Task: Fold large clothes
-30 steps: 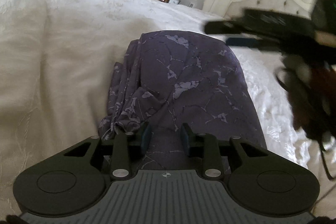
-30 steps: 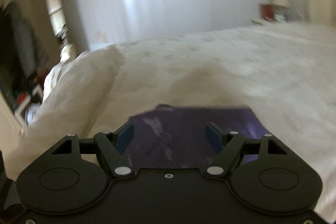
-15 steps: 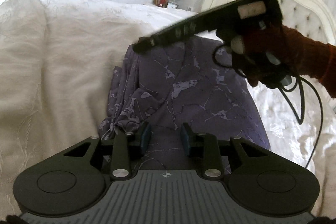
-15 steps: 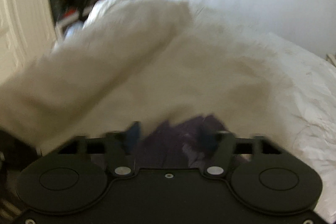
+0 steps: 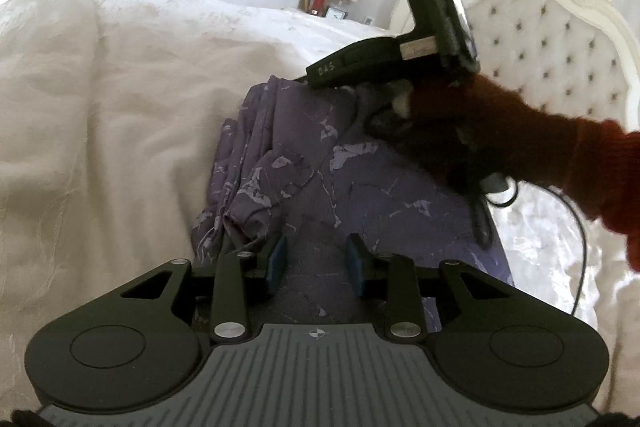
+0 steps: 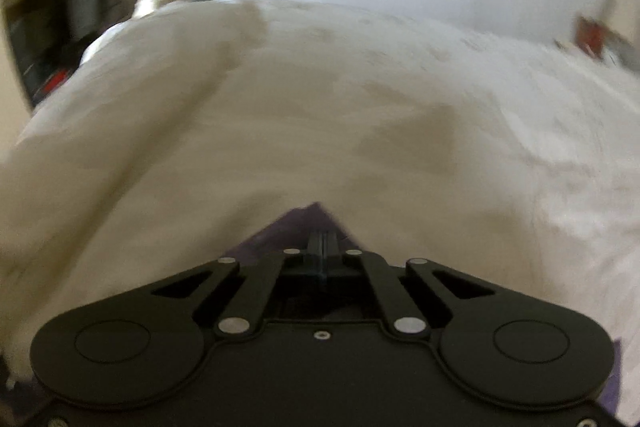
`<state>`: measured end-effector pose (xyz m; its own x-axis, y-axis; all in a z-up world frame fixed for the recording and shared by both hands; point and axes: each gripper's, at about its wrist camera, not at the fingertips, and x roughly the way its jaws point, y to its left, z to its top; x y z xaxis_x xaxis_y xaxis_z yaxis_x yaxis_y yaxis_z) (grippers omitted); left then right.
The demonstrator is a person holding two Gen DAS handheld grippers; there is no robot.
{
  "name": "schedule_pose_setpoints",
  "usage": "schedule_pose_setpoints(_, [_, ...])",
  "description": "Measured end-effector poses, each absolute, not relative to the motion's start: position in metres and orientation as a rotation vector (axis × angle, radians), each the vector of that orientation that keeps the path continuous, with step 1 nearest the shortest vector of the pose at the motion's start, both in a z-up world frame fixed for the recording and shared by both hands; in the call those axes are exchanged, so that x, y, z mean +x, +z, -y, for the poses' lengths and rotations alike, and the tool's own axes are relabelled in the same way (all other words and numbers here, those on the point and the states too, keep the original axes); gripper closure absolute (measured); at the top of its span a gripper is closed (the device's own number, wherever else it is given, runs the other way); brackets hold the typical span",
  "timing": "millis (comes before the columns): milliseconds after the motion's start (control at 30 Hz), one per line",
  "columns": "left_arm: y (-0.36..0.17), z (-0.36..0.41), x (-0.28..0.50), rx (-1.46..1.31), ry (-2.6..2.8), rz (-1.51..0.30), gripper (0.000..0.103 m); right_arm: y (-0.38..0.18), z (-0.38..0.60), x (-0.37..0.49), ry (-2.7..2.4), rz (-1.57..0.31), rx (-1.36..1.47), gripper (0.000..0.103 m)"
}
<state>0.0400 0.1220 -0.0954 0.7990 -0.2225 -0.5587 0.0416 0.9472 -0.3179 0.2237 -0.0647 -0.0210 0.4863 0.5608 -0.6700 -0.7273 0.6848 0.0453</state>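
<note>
The purple garment [image 5: 352, 163] lies on the cream bedspread [image 5: 100, 115], bunched at 9 o'clock. The right gripper [image 6: 322, 243], jaws just closed together, pinches its corner at 12 o'clock. The left gripper [image 5: 316, 259] sits at 6 o'clock, jaws apart over the fabric.

Garment [image 5: 360, 187]: thin matt purple cloth, pale marbled print. Bedspread [image 5: 120, 107]: cream cloth, faintly embossed, wrinkled beside garment. Headboard [image 5: 552, 39]: tufted upholstery, glossy carved frame. Sleeve [image 5: 600, 167]: fuzzy knit.
</note>
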Motion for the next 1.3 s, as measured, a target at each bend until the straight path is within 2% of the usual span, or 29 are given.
schedule_pose_setpoints(33, [-0.094,-0.122,0.040,-0.302,-0.145,-0.631,0.071,-0.022,0.070,0.225,0.784,-0.709,-0.229,0.100])
schedule_pose_setpoints(100, [-0.093,-0.122,0.038,-0.307,-0.151,-0.626,0.070,-0.013,0.083,0.225,0.756,-0.677,-0.168,0.087])
schedule_pose_setpoints(167, [-0.093,-0.124,0.039,-0.322,-0.167,-0.621,0.061,0.001,0.105,0.219,0.709,-0.634,-0.090,0.058])
schedule_pose_setpoints(200, [-0.093,-0.125,0.039,-0.331,-0.179,-0.616,0.058,0.008,0.117,0.216,0.692,-0.614,-0.050,0.034])
schedule_pose_setpoints(233, [-0.092,-0.124,0.039,-0.334,-0.192,-0.612,0.053,0.014,0.132,0.212,0.683,-0.594,-0.004,0.014])
schedule_pose_setpoints(300, [-0.090,-0.123,0.038,-0.330,-0.214,-0.606,0.043,0.025,0.163,0.199,0.657,-0.556,0.078,0.013])
schedule_pose_setpoints(367, [-0.085,-0.120,0.036,-0.324,-0.228,-0.599,0.036,0.029,0.184,0.192,0.602,-0.560,0.102,0.005])
schedule_pose_setpoints(500, [-0.069,-0.123,0.032,-0.339,-0.224,-0.572,0.034,0.024,0.235,0.172,0.529,-0.615,0.158,0.001])
schedule_pose_setpoints(667, [-0.061,-0.136,0.038,-0.375,-0.174,-0.581,0.026,0.000,0.271,0.158,0.478,-0.714,0.256,0.001])
schedule_pose_setpoints(833, [-0.081,-0.155,0.056,-0.419,-0.143,-0.734,0.025,-0.036,0.284,0.157,0.504,-0.820,0.427,0.001])
schedule_pose_setpoints(1000, [-0.109,-0.169,0.072,-0.536,-0.197,-0.881,0.019,-0.072,0.277,0.167,0.555,-0.892,0.577,0.001])
schedule_pose_setpoints(1067, [-0.116,-0.175,0.077,-0.589,-0.208,-0.903,0.013,-0.083,0.274,0.172,0.583,-0.894,0.656,0.000])
schedule_pose_setpoints(1300, [-0.133,-0.177,0.097,-0.686,-0.347,-0.935,0.008,-0.095,0.255,0.188,0.696,-0.900,0.742,0.000])
